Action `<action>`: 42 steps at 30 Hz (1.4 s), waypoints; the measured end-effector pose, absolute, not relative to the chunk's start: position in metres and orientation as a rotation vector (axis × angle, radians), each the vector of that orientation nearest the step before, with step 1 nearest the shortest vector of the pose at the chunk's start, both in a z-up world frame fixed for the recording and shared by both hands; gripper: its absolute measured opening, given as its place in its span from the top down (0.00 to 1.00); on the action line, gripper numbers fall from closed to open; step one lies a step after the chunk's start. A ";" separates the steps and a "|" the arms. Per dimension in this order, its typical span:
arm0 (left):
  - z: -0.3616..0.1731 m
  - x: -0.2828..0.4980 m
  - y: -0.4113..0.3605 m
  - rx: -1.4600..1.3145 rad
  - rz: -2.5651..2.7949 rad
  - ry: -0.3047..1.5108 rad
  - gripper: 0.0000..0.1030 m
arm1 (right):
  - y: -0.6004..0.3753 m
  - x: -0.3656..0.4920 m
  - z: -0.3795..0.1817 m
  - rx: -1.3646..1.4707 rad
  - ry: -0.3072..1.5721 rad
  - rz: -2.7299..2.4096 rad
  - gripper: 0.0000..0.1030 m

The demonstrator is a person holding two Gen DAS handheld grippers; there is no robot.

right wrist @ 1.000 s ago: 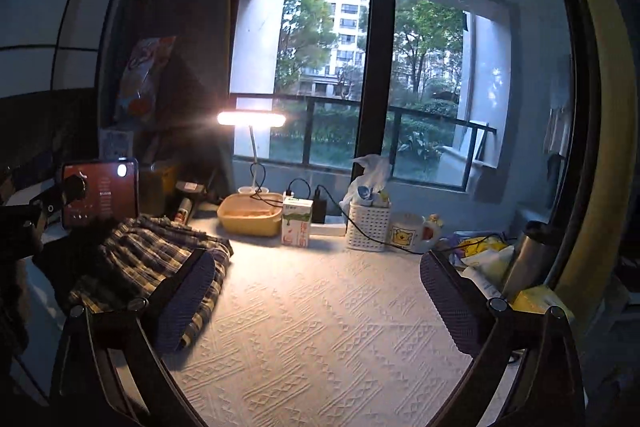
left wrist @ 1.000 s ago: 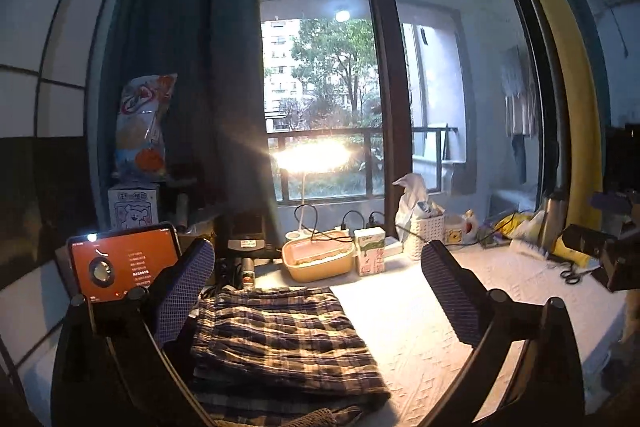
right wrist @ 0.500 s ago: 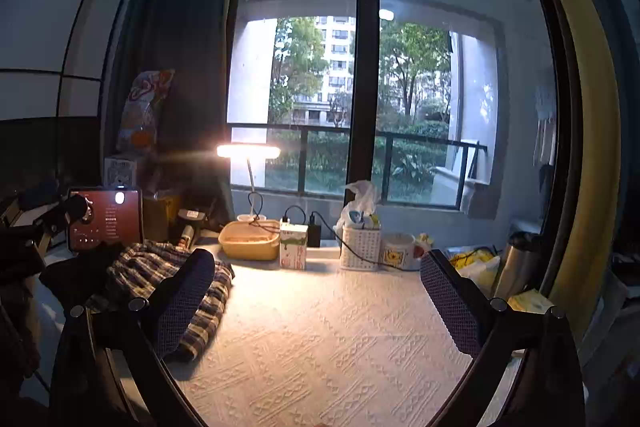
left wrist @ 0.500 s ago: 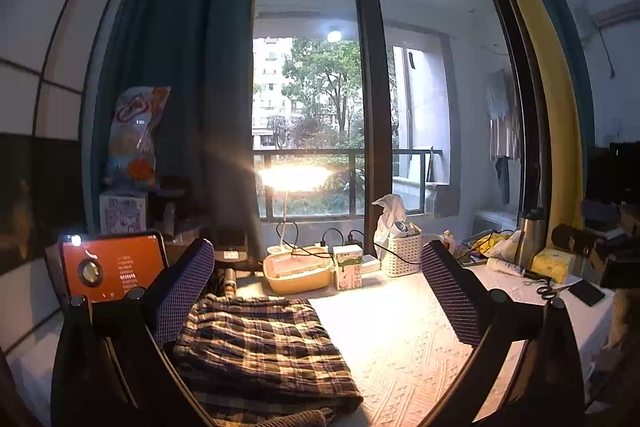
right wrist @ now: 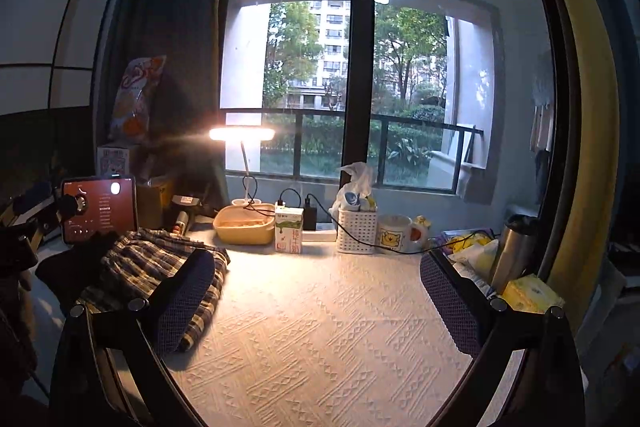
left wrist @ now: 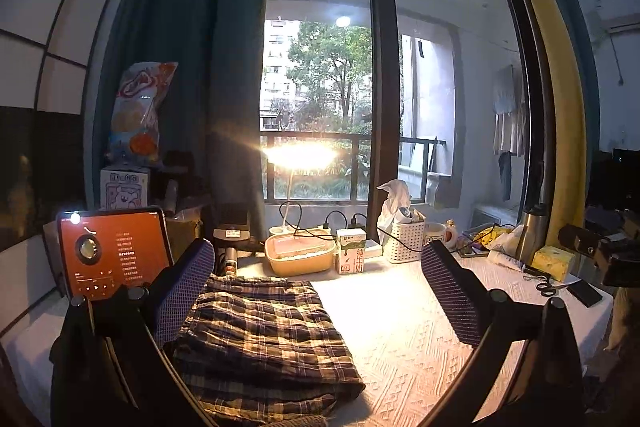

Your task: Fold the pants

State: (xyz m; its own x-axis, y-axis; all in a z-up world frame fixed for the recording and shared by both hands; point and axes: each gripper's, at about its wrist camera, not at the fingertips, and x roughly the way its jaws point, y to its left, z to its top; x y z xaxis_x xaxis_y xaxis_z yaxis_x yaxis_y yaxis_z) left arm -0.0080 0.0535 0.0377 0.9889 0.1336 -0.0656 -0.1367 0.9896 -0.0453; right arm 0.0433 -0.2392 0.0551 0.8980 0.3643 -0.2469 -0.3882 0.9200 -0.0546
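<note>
Left wrist view: the left gripper [left wrist: 316, 285] has its jaws spread and empty above the folded pants [left wrist: 260, 331] at the near left of the surface [left wrist: 408, 339]; the right gripper [right wrist: 316, 285] is likewise wide and empty. A careless brush could undo the stacked layers.

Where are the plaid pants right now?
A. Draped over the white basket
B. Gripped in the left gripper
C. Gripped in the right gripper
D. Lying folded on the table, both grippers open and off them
D: the plaid pants lie in a folded stack on the table, with the left gripper and right gripper both open, nothing between their fingers.
</note>
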 end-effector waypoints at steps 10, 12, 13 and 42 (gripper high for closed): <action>0.039 -0.008 0.054 -0.050 0.135 0.064 0.01 | -0.238 0.044 0.056 -0.100 0.234 0.390 0.00; 0.039 -0.008 0.053 -0.048 0.131 0.064 0.01 | -0.238 0.044 0.056 -0.097 0.232 0.389 0.00; 0.038 -0.008 0.053 -0.047 0.129 0.065 0.01 | -0.238 0.044 0.056 -0.096 0.233 0.387 0.00; 0.039 -0.011 0.048 -0.041 0.129 0.056 0.01 | -0.239 0.045 0.054 -0.094 0.234 0.377 0.00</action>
State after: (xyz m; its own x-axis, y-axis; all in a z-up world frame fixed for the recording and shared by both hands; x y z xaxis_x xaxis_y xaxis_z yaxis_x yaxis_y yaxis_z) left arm -0.0109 0.0481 0.0387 0.9901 0.1275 -0.0583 -0.1298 0.9908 -0.0376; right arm 0.0447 -0.2388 0.0539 0.9033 0.3533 -0.2434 -0.3748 0.9259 -0.0470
